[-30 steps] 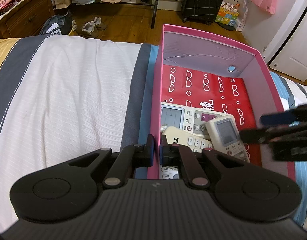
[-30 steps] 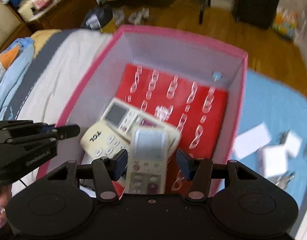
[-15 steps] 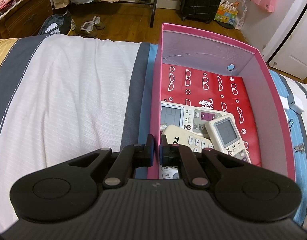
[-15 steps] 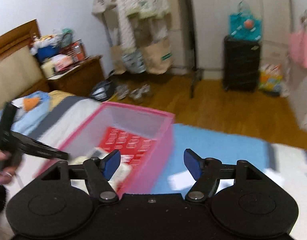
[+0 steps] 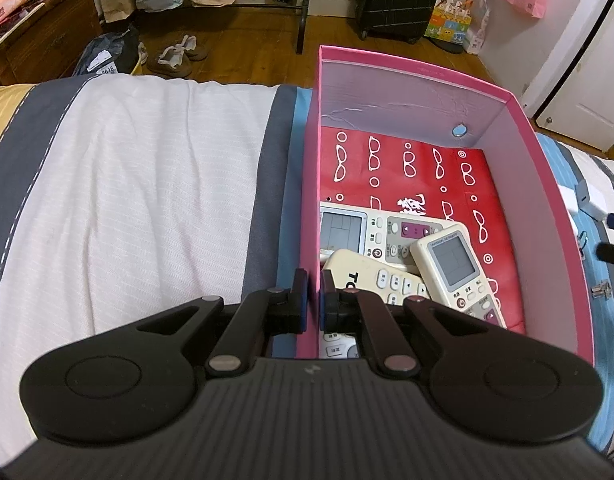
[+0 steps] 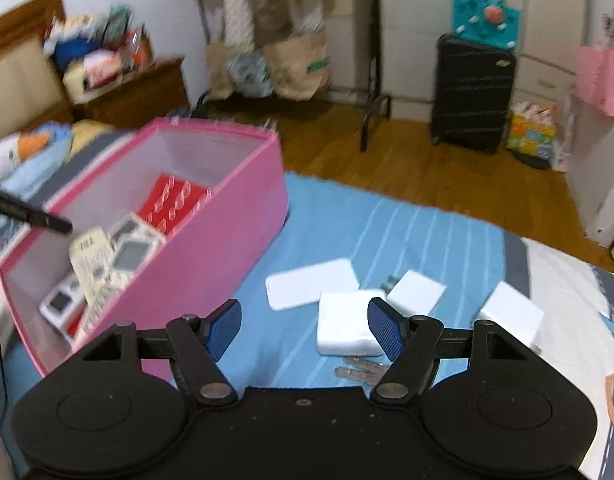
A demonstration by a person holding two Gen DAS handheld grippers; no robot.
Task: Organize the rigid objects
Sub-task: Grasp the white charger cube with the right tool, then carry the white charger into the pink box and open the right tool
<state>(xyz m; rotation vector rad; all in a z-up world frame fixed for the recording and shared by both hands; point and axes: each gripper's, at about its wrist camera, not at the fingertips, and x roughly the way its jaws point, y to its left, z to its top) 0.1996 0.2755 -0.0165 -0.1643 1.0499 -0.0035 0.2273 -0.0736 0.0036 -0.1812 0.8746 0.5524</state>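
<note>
Since a second ago, the right gripper (image 6: 303, 329) has been swung away from the pink box (image 6: 211, 248) and is aimed at the white chargers (image 6: 349, 320) at lower middle of its view. Its tongs are held wide, with nothing between them. The left gripper (image 5: 313, 300) is kept pinched on the thin cardboard wall of the box, likely so it stays put. Hard plastic remotes (image 5: 451, 268) are piled inside, on red patterned paper (image 5: 407, 164). Flat, smooth blocks are left on the soft blue sheet (image 6: 387, 224).
</note>
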